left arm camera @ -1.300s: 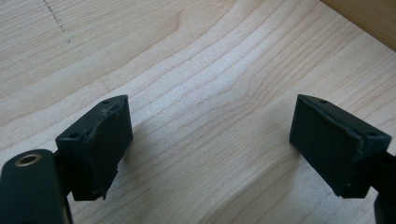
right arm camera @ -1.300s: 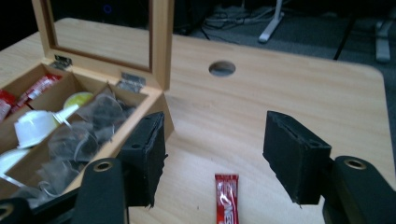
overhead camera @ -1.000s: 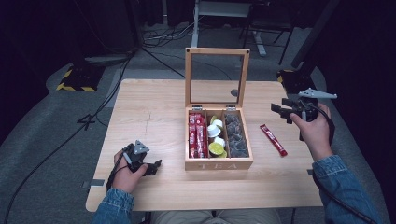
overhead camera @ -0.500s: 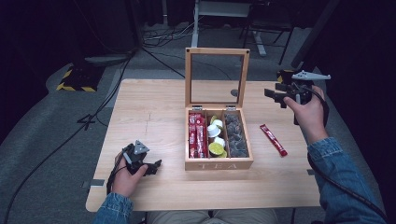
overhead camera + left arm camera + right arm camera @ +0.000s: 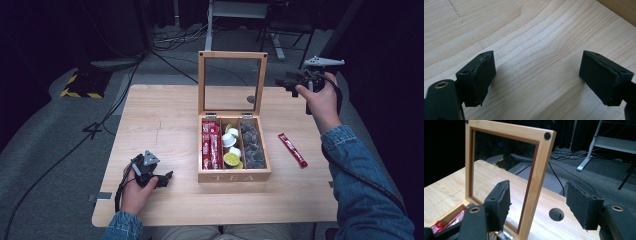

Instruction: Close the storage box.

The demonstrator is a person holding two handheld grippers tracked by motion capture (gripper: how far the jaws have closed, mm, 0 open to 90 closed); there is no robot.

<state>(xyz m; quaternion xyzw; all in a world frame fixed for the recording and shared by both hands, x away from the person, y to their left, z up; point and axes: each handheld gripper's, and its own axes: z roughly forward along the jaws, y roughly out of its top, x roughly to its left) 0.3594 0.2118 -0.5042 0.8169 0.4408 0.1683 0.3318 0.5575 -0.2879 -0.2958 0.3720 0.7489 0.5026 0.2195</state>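
Bamboo-framed lid (image 5: pixel 232 82) stands upright at the back of the tea box (image 5: pixel 234 176), its long edges vertical, its right edge just left of my right gripper (image 5: pixel 288 85). In the right gripper view that edge (image 5: pixel 535 182) sits between the jaws, which are apart and empty. Right hand raised, pointing left. Left gripper (image 5: pixel 161 178) rests low, well away, jaws apart.

The table (image 5: pixel 165 120) is evenly lit from above; the surroundings are left nearly black. Soft shadows are cast beneath the left gripper (image 5: pixel 536 80). The high view is rendered soft and grainy. Wood grain is sharp in the left gripper view; background is slightly blurred in the right gripper view.
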